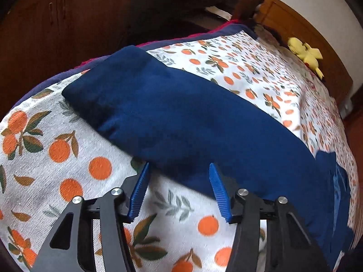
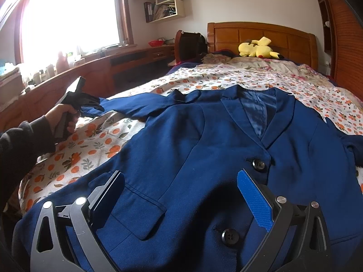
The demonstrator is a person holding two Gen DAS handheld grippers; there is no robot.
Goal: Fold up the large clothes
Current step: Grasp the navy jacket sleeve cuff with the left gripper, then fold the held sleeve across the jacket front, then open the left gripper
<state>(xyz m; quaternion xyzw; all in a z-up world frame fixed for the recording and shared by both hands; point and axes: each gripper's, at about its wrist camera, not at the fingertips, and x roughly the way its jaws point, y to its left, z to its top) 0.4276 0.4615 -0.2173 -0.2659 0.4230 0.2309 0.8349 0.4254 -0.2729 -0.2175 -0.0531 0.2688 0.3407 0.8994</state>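
Note:
A navy blue blazer [image 2: 204,140] lies face up and spread out on the bed, buttons closed, collar toward the headboard. Its left sleeve [image 1: 181,117] stretches out over the orange-print sheet. My left gripper [image 1: 179,170] is open and empty, its fingertips at the near edge of that sleeve; it also shows in the right wrist view [image 2: 90,104] by the cuff. My right gripper [image 2: 181,181] is open and empty, just above the blazer's lower front near the pocket flap [image 2: 145,213].
The bed has a white sheet with an orange print [image 2: 95,140] and a wooden headboard [image 2: 261,36]. A yellow plush toy [image 2: 258,48] lies by the pillows. A wooden desk [image 2: 90,72] runs under the window at left.

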